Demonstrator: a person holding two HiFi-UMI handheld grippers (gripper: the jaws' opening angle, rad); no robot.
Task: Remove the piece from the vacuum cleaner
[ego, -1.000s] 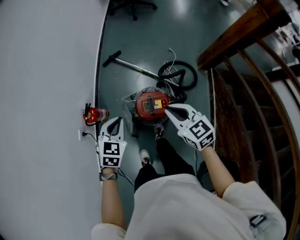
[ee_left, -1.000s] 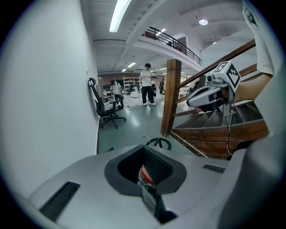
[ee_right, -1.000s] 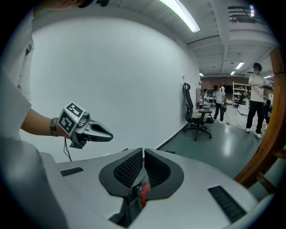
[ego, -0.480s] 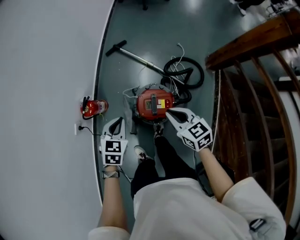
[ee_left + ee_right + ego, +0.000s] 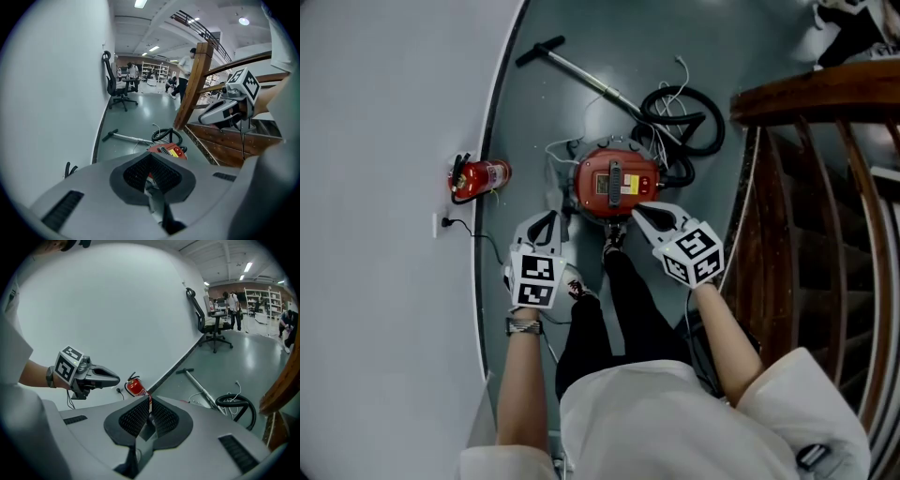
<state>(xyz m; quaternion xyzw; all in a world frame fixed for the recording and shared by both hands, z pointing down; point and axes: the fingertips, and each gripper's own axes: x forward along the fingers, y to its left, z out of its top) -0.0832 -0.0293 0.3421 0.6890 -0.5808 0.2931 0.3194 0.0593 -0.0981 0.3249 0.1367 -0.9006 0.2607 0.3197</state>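
Observation:
A red canister vacuum cleaner (image 5: pixel 617 185) stands on the grey-green floor below me, with a black coiled hose (image 5: pixel 682 120) and a metal wand (image 5: pixel 581 75) lying behind it. In the left gripper view the vacuum cleaner (image 5: pixel 168 151) shows just past the jaws. My left gripper (image 5: pixel 546 221) hangs to the vacuum's left, jaws shut and empty. My right gripper (image 5: pixel 639 212) hovers over the vacuum's near right edge, also shut with nothing between the pads. Neither touches the vacuum.
A red fire extinguisher (image 5: pixel 476 174) stands against the white curved wall (image 5: pixel 384 141) at left, near a wall socket (image 5: pixel 437 224). A wooden stair railing (image 5: pixel 811 150) runs along the right. My legs and shoes (image 5: pixel 615 242) are just before the vacuum. An office chair (image 5: pixel 210 322) stands farther off.
Both grippers have sunk toward the floor and the vacuum looks nearer. The view has shifted so the vacuum and wand sit higher in the frame. Jaws stayed shut.

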